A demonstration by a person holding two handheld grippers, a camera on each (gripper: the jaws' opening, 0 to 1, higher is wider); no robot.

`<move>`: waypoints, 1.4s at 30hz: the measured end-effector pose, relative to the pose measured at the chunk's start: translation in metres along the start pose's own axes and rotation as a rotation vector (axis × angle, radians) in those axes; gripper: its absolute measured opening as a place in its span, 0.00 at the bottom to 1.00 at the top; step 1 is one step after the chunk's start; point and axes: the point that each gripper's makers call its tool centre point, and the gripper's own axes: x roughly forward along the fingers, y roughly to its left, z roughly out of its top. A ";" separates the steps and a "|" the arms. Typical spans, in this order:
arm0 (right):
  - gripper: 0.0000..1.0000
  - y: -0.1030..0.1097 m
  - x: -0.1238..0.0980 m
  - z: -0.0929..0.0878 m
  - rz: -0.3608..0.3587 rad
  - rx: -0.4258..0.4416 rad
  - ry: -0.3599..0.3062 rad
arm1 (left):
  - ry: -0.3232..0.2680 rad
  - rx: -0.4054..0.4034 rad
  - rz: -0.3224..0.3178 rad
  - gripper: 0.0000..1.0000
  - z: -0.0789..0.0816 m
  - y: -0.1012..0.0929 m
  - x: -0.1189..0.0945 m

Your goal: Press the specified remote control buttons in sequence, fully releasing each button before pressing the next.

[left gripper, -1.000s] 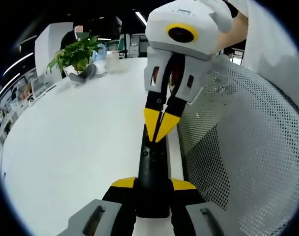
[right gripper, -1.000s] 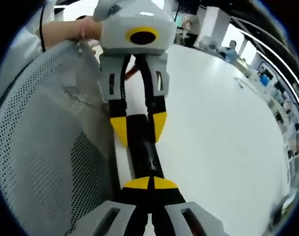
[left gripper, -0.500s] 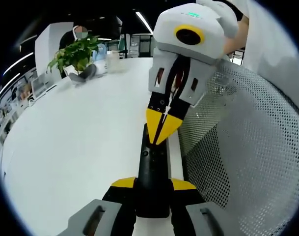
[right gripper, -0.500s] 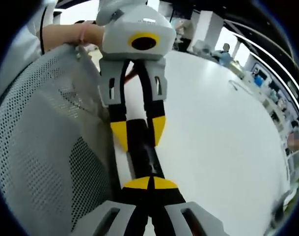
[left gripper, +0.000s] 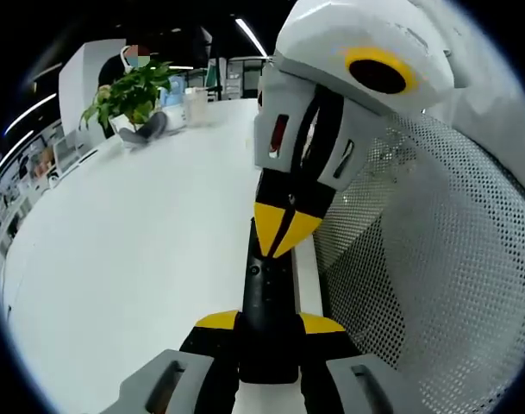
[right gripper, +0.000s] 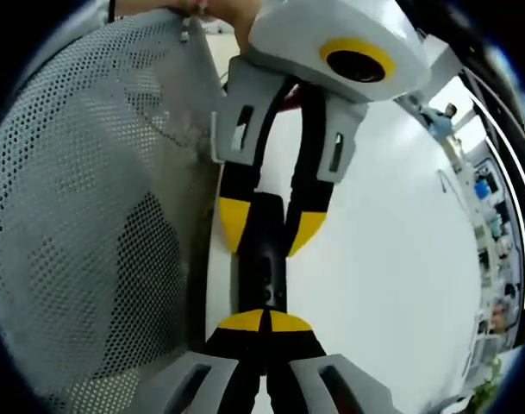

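Left gripper (left gripper: 266,332) is clamped on the near end of the remote (left gripper: 266,297), jaws snug on both long sides, holding it steady at the tabletop (left gripper: 141,250) edge, just beside a mesh chair back (left gripper: 434,259). In the right gripper view the same hold reads clearly: yellow tips straddle the black body.

Right gripper (left gripper: 284,231) has its tips fully together, holding nothing, used as a single poking point. It sits over the far half of the remote, tips at or just above the button face; I can't tell whether it's actually touching. Its own view has the closed tips (right gripper: 264,321) right over the remote (right gripper: 262,259) buttons.

Step, as I read it: mid-sequence, either pressing or just off a button. Which button, can't tell, too small.

Next move calls for: a clean vertical lift to fully release, a small shift along the remote axis to the next button, a straight push down. Left hold shouldn't move. Risk: the tip slipping onto a neighbouring button.
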 end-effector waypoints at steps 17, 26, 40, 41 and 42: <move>0.00 0.013 -0.003 0.012 -0.039 0.178 -0.169 | -0.010 -0.006 0.000 0.24 0.000 0.000 0.000; 0.00 0.013 0.000 0.013 -0.024 0.123 -0.144 | -0.005 -0.001 0.001 0.24 0.000 0.000 0.000; 0.00 0.015 0.004 0.018 -0.027 -0.014 -0.078 | -0.001 -0.013 -0.003 0.24 -0.001 0.000 0.000; 0.00 0.015 0.004 0.018 -0.024 -0.009 -0.078 | 0.000 -0.014 -0.003 0.24 -0.001 0.000 0.000; 0.00 0.015 0.004 0.018 -0.021 -0.003 -0.080 | 0.000 -0.016 -0.003 0.24 0.000 0.000 0.000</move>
